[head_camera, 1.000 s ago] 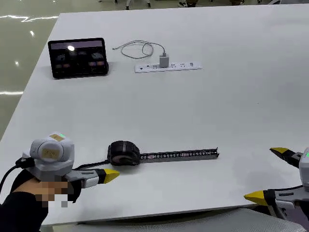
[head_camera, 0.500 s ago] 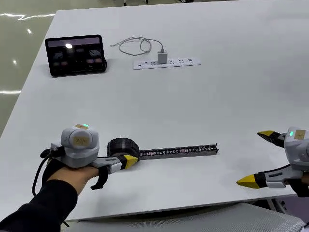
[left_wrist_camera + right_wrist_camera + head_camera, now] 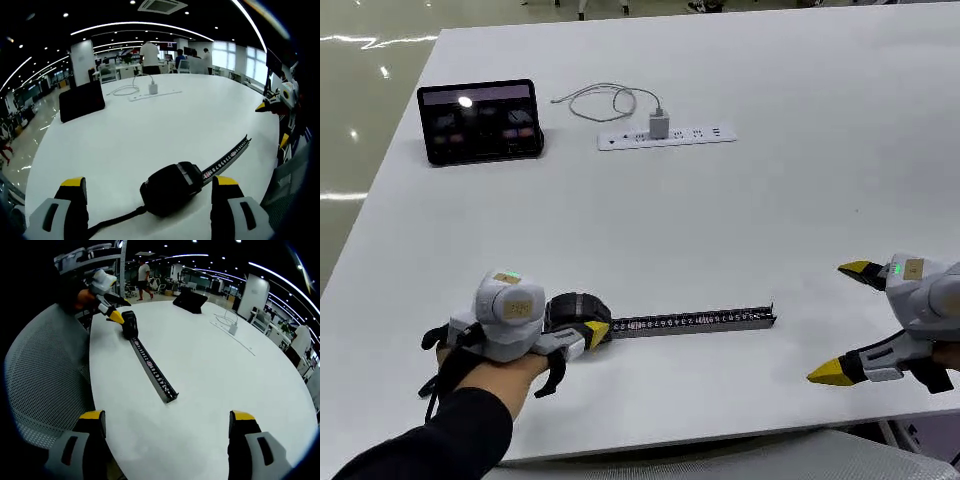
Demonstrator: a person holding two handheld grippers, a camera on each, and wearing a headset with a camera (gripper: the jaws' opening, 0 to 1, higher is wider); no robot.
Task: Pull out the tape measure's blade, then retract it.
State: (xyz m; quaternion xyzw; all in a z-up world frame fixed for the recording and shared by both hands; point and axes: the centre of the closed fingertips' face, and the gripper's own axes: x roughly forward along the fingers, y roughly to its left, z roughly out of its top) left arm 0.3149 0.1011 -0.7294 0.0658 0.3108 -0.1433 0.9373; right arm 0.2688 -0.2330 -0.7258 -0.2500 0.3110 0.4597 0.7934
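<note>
Near the front of the white table (image 3: 770, 200), the tape (image 3: 572, 304) lies with its blade (image 3: 695, 321) run out flat to the right. A tablet (image 3: 480, 120) and a power strip (image 3: 667, 136) sit far back, well apart from the work.

Left gripper (image 3: 150, 184): jaws apart, one on each side of the tape, with a gap showing at both sides, so it grips nothing. Right gripper (image 3: 840, 321): spread wide and empty, hovering past the blade's hook (image 3: 772, 316) and well apart from it.

Pull-out looks done; the retract is the step in hand. It probably calls for the left jaws to close on the tape and steady it, while the lock is freed or the right gripper guides the hook home so the blade does not whip.

Front edge runs close alongside the tape and blade, with a mesh chair (image 3: 42, 375) just below it, so little slack lies that way. Behind the blade and to its right the table is bare, leaving plenty of room for the right gripper to come in.
</note>
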